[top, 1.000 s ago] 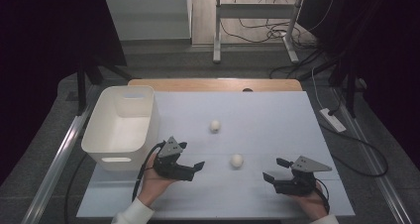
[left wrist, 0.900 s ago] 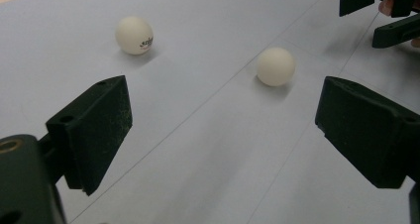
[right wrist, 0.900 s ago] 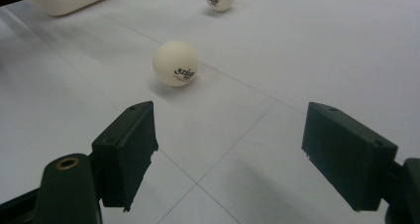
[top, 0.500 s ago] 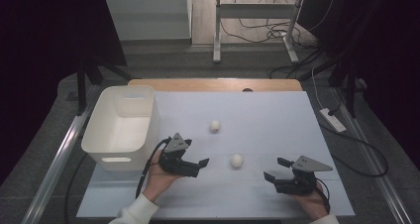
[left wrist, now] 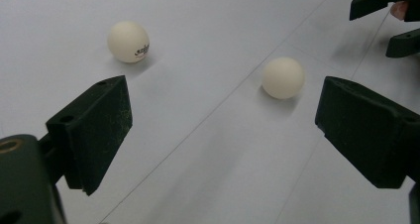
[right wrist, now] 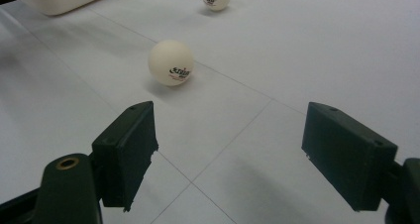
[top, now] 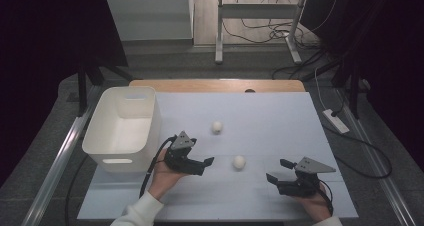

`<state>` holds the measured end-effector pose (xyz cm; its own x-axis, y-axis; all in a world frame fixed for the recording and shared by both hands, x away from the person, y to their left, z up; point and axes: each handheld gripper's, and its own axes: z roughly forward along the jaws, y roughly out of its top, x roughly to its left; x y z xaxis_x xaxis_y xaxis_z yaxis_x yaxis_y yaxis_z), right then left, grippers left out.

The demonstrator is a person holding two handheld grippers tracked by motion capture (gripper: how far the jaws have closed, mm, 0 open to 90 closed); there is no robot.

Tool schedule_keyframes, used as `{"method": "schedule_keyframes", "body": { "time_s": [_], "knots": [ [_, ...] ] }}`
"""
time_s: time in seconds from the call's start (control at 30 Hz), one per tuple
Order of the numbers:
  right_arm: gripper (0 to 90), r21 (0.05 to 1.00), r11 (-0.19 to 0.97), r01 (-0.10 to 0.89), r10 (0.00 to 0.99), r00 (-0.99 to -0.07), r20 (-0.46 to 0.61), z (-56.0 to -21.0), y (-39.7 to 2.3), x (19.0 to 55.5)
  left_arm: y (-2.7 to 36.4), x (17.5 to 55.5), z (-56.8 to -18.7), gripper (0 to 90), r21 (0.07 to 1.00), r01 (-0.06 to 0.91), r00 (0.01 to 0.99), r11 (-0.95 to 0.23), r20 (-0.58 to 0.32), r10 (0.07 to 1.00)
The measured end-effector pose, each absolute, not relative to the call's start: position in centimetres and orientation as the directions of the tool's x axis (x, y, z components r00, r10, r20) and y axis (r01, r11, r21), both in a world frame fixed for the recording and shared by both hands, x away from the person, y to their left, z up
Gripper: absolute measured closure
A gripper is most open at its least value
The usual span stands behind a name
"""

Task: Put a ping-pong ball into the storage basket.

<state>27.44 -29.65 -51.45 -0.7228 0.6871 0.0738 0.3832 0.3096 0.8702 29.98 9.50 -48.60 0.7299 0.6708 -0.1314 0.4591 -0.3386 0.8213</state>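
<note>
Near ball (right wrist: 171,63) shows print facing right claw (right wrist: 228,154), blank leftward.

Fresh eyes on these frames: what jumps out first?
Two white balls lie loose on the pale table sheet: the near ball sits between the two claws, the far ball further back toward the middle. The left claw points at the near ball with jaws open, and the right claw rests open at the front right. A white bin stands at the table's left edge.
</note>
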Motion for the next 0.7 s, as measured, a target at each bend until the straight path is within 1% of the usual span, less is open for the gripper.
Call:
{"method": "schedule_keyframes", "body": {
  "time_s": [0.7],
  "knots": [
    [21.2,0.869,0.302,0.392,0.689,-0.720,0.085,-51.5,-29.6,27.5,8.4,32.1,-48.7,8.5,0.804,0.470,0.728,-0.365,-0.119,0.675]
  ]
}}
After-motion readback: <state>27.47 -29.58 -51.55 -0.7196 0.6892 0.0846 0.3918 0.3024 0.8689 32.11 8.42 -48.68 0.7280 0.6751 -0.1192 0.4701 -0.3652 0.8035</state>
